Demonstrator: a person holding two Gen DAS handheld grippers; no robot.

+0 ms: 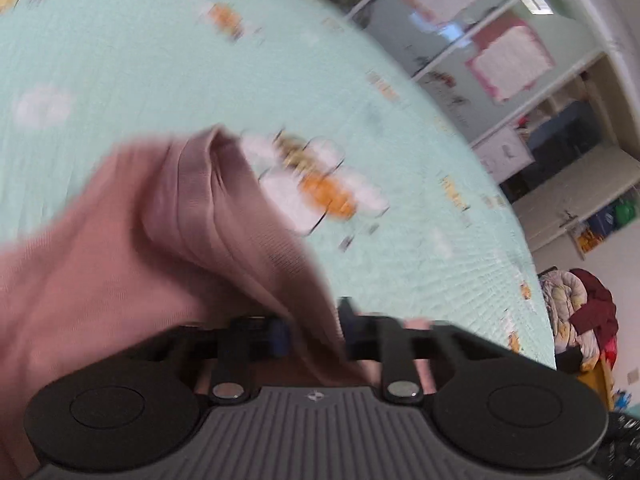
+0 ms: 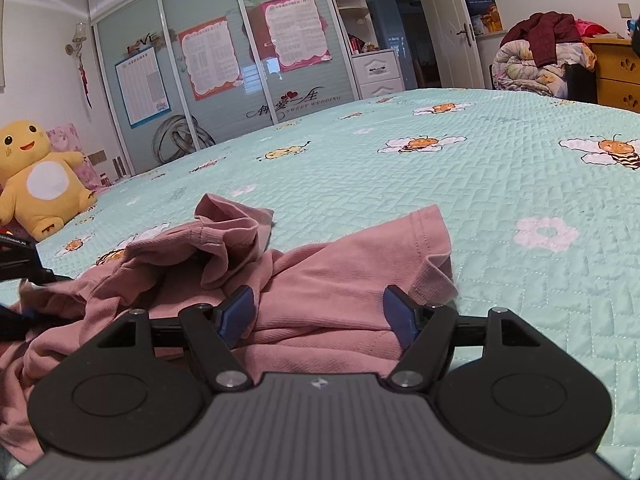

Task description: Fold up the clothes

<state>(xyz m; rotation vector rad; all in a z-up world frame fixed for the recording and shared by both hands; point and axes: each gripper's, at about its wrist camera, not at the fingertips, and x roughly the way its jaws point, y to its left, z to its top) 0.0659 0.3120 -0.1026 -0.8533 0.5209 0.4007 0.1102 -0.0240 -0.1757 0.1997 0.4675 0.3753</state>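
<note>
A pink garment lies crumpled on the mint-green bee-print bedspread, with a hemmed sleeve pointing right. My right gripper hovers low over its near part. Its blue pads stand wide apart and press on nothing. In the blurred left wrist view, a ribbed fold of the pink garment rises off the bedspread and runs down between the fingers. My left gripper is shut on that cloth, and the fabric hides most of its pads.
A yellow plush toy sits at the bed's far left. Sliding wardrobe doors with posters stand behind the bed. A heap of quilts and clothes and a wooden dresser are at the far right.
</note>
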